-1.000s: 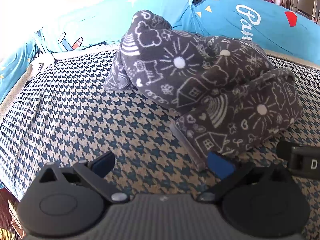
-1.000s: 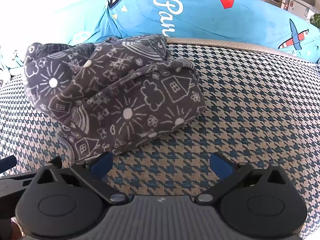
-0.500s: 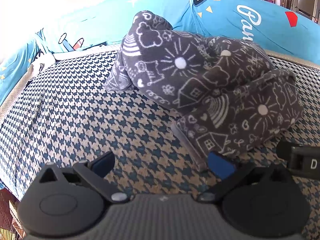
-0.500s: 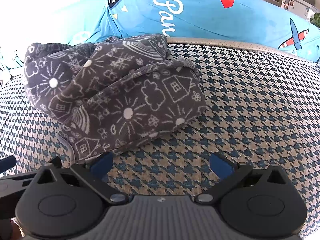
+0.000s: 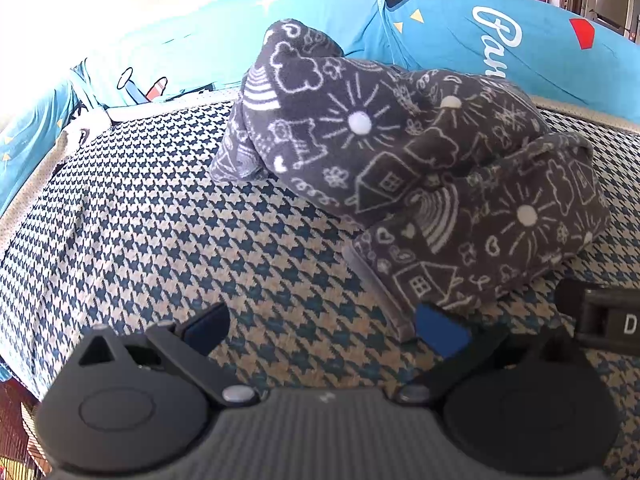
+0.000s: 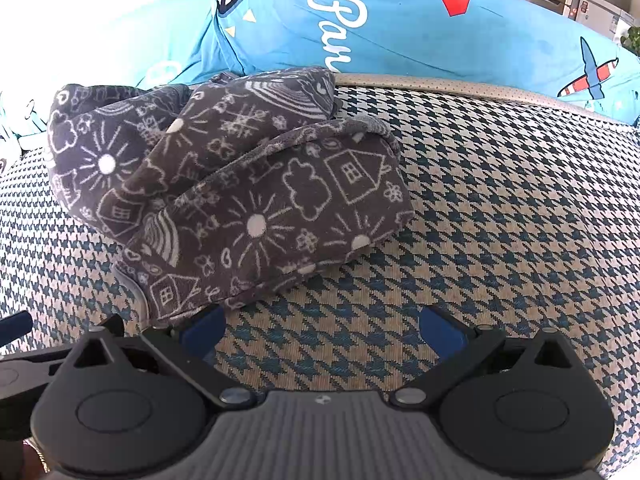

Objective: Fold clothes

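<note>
The grey fleece garment [image 5: 404, 168], printed with white suns, houses and clouds, lies bunched in a lumpy heap on the houndstooth cushion [image 5: 160, 240], its far side up against the blue printed cover [image 5: 460, 40] at the back. From the right wrist view we see the same garment [image 6: 240, 200] sitting left of centre, with a pale hem edge curling along its near corner.

We hold the left gripper [image 5: 324, 328] low over the cushion with its fingers spread wide and nothing between them; its right blue pad [image 5: 440, 332] sits just at the near hem, close enough that we cannot tell whether it touches. The right gripper [image 6: 320, 328] is likewise spread apart and empty, its left pad [image 6: 202, 328] tucked right beside the garment's near edge.

We judge the folding has barely begun: the cloth must first be opened flat. To do that well, we should each take a single layer at the near hem, not a thick wad, and set our two pinches well apart along that edge. Then we lift and draw outward together so the heap unrolls rather than drags. The fleece looks soft and thick, so a shallow pinch may slip; we want the pads fully over the hem before closing.
</note>
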The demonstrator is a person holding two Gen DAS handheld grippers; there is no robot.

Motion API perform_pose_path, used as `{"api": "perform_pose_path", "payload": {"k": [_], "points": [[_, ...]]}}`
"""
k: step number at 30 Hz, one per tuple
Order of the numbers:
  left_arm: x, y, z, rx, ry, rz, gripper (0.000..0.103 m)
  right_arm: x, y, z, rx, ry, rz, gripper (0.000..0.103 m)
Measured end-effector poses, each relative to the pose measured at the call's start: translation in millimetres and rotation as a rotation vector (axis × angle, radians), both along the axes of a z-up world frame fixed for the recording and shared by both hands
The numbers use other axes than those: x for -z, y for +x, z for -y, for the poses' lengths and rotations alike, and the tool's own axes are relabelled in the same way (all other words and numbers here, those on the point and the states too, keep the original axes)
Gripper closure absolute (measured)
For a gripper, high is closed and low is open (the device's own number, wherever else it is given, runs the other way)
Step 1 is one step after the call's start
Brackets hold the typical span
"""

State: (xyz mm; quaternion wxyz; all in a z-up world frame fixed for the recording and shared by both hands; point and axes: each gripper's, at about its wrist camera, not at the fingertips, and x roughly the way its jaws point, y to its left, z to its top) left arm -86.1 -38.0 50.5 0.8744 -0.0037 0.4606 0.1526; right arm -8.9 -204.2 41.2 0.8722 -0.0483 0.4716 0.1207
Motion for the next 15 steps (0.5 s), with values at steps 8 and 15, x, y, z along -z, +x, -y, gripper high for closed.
{"api": "perform_pose_path", "payload": {"k": [8, 15], "points": [[0.2, -4.0, -4.4, 0.013, 0.002, 0.002, 0.000, -0.2, -0.5, 0.8, 0.003, 0.010, 0.005, 0.000], [0.8, -5.8, -0.4, 0.034, 0.009, 0.005, 0.000, -0.1, -1.1, -1.3, -0.008, 0.007, 0.007, 0.000]]}}
